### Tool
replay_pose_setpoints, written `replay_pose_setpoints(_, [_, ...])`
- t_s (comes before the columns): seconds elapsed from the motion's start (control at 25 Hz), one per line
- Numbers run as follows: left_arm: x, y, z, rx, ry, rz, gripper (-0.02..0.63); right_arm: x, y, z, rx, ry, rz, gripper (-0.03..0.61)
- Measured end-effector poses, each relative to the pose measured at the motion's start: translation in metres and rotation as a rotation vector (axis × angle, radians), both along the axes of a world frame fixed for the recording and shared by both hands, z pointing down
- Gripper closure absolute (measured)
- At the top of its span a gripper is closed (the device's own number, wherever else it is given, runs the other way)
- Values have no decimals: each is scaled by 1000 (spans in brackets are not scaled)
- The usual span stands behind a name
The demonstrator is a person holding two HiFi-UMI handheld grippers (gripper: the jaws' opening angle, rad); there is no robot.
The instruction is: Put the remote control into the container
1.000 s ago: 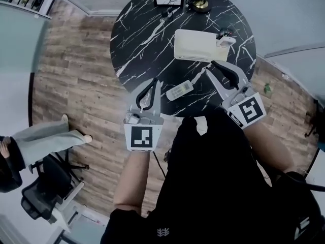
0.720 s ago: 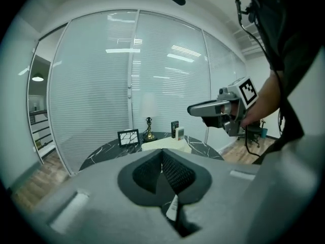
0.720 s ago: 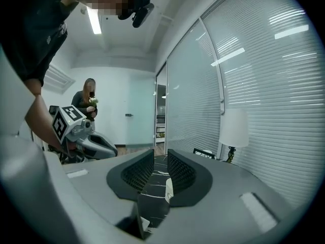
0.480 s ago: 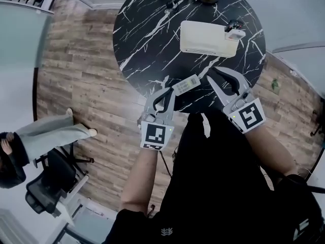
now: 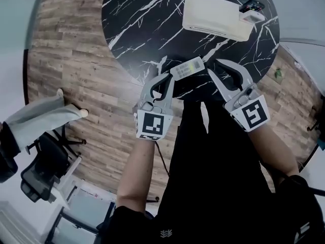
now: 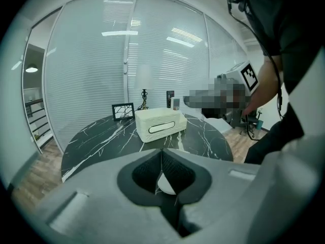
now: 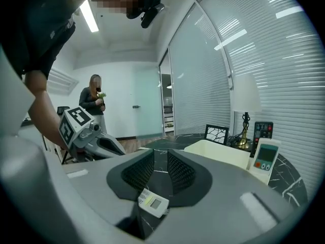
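Note:
The pale remote control (image 5: pixel 187 68) lies flat on the black marble table (image 5: pixel 137 29), near its front edge. My left gripper (image 5: pixel 164 78) is shut and empty, its tip right at the remote's left end. My right gripper (image 5: pixel 214 67) stands just right of the remote, jaws a little apart with nothing between them. In the right gripper view the remote (image 7: pixel 153 203) shows low, under that gripper (image 7: pixel 160 162), and the left gripper (image 7: pixel 84 130) shows beyond it. The white rectangular container (image 5: pixel 216 17) sits farther back on the table; it is also in the left gripper view (image 6: pixel 158 125).
A white handset with a screen (image 7: pixel 264 159) stands at the container's right end, a black remote (image 7: pixel 263 130) behind it. A picture frame (image 6: pixel 123 111) and a lamp (image 6: pixel 144 92) stand at the table's back. An office chair (image 5: pixel 43 169) and a person's leg (image 5: pixel 35 118) are at left.
My left gripper has moved right, up to the remote's left end. The right gripper has stayed close by the remote's right side. The head view has shifted back towards me.

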State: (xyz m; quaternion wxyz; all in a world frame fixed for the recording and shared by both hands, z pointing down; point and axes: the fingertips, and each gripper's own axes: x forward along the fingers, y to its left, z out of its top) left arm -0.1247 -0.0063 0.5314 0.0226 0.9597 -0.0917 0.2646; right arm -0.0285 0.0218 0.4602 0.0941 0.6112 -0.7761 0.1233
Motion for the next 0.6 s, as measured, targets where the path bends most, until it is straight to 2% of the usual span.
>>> replay_pose_setpoints(0.24, [-1, 2, 28, -18, -23, 8, 612, -1, 3, 35, -38, -13, 7, 489])
replay_pose_setpoints(0.4, [-1, 4, 36, -27, -28, 41, 581, -1, 1, 51, -49, -18, 2, 488])
replay_pose_setpoints(0.48, [0, 9, 46, -41, -40, 76, 545, 1, 0, 58, -54, -28, 5, 488])
replay_pose_setpoints(0.6, [2, 21, 61, -59, -72, 145, 447, 1, 0, 69, -75, -45, 7, 486])
